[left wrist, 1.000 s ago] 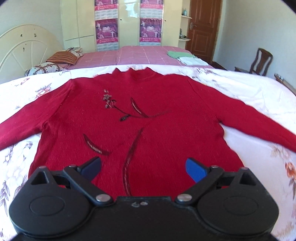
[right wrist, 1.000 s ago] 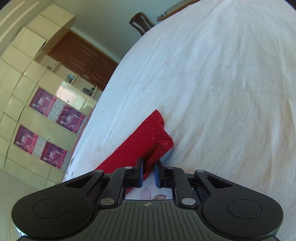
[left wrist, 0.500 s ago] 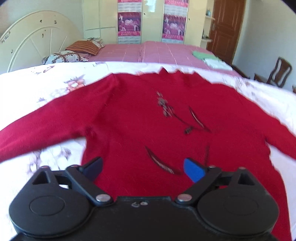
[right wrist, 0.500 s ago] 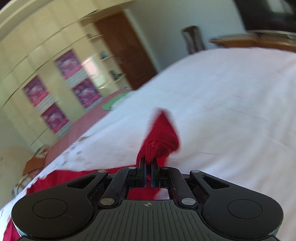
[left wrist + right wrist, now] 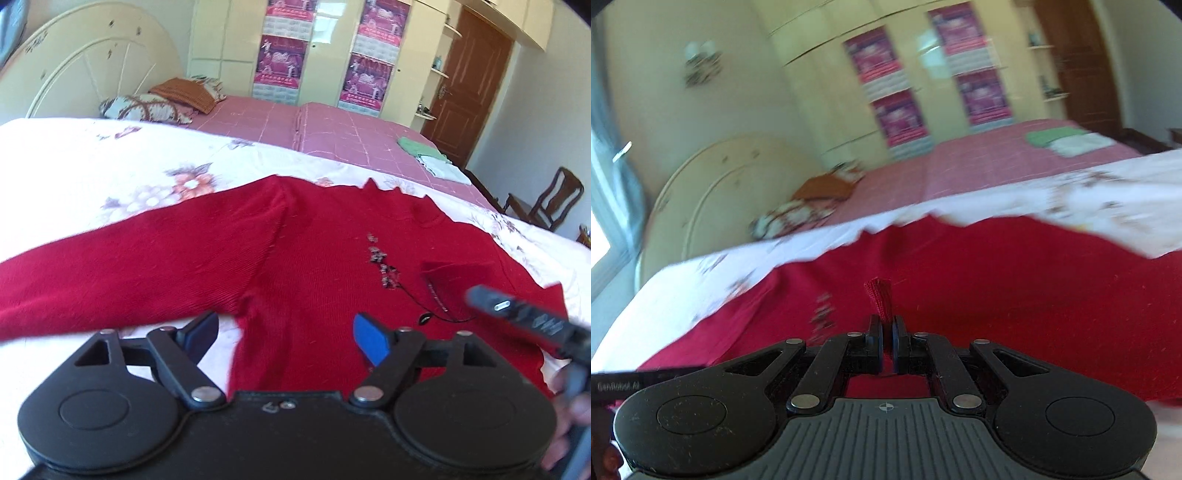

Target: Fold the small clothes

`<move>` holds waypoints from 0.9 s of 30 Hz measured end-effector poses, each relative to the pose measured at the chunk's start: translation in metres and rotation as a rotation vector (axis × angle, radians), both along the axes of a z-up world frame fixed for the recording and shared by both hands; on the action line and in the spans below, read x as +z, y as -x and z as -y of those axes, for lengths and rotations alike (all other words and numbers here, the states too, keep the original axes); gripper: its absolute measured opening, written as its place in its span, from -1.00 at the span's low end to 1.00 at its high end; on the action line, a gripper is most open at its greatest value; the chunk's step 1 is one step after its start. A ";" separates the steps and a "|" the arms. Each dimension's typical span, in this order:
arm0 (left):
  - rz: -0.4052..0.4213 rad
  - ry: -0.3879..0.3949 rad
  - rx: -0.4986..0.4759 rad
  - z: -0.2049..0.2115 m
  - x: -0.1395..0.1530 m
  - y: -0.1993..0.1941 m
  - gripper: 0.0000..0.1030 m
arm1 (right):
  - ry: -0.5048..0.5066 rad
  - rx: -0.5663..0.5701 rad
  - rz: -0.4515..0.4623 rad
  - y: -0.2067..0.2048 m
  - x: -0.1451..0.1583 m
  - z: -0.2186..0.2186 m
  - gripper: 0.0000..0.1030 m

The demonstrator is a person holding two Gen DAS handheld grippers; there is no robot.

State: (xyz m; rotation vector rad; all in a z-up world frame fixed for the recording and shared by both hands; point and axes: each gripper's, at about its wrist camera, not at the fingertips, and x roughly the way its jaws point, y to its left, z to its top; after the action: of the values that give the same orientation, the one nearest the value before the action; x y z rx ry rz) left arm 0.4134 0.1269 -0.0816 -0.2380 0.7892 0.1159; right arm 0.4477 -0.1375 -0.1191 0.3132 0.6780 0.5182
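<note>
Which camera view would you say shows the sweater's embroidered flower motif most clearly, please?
The left wrist view: the embroidered flower motif on the red sweater is fairly sharp, ahead of the open left claw. In the right wrist view it is only a motion-blurred smudge.

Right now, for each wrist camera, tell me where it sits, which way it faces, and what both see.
Left wrist: sits on the left claw, open above the red sweater, facing the headboard; the right claw's blurred tip intrudes.
Right wrist: sits on the right claw, shut on the sleeve cuff over the sweater's body, facing the wardrobe.
Shared: sweater, pink bed, posters.
</note>
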 end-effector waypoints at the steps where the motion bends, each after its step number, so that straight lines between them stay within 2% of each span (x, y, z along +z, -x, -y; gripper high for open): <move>1: -0.006 0.011 0.007 -0.004 -0.002 0.001 0.45 | 0.010 0.039 -0.005 -0.007 -0.006 -0.021 -0.93; 5: -0.017 0.040 0.011 -0.012 -0.003 0.004 0.43 | 0.073 0.178 -0.074 -0.008 -0.031 -0.073 -0.90; 6: -0.014 0.047 -0.001 -0.011 -0.003 0.003 0.45 | 0.100 0.168 -0.031 0.002 -0.029 -0.077 -0.81; 7: -0.004 0.060 -0.021 -0.009 -0.002 0.001 0.45 | 0.107 0.161 -0.007 0.008 -0.026 -0.075 -0.42; 9: 0.011 0.115 -0.065 -0.002 -0.004 -0.006 0.42 | 0.052 0.124 -0.001 0.014 -0.023 -0.060 0.05; 12: 0.001 0.215 -0.131 0.015 -0.016 -0.024 0.14 | 0.005 0.051 -0.015 0.021 -0.023 -0.032 0.05; 15: -0.048 0.276 -0.152 0.032 -0.034 -0.045 0.06 | -0.043 -0.003 -0.064 0.027 -0.028 -0.003 0.05; 17: -0.040 0.268 -0.160 0.042 -0.039 -0.054 0.03 | -0.065 -0.041 -0.082 0.033 -0.030 0.013 0.05; 18: -0.040 0.261 -0.173 0.047 -0.039 -0.058 -0.19 | -0.077 -0.065 -0.092 0.035 -0.030 0.022 0.05; 19: -0.046 0.263 -0.190 0.051 -0.040 -0.063 -0.74 | -0.092 -0.087 -0.104 0.036 -0.031 0.029 0.05; 20: -0.059 0.264 -0.196 0.053 -0.042 -0.069 -0.90 | -0.115 -0.114 -0.121 0.036 -0.031 0.039 0.05; 21: -0.059 0.254 -0.201 0.054 -0.043 -0.072 -0.90 | -0.147 -0.144 -0.139 0.039 -0.031 0.049 0.05; 24: 0.028 0.208 -0.206 0.047 -0.027 -0.069 -0.90 | -0.239 -0.226 -0.198 0.045 -0.030 0.075 0.05; 27: 0.058 0.151 -0.174 0.031 -0.017 -0.063 -0.90 | -0.265 -0.263 -0.230 0.043 -0.031 0.090 0.05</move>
State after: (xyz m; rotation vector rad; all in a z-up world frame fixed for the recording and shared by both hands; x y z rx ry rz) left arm 0.4759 0.0961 -0.0989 -0.3127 0.7584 -0.1145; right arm 0.4042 -0.2278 -0.1500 0.7097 0.7772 0.3217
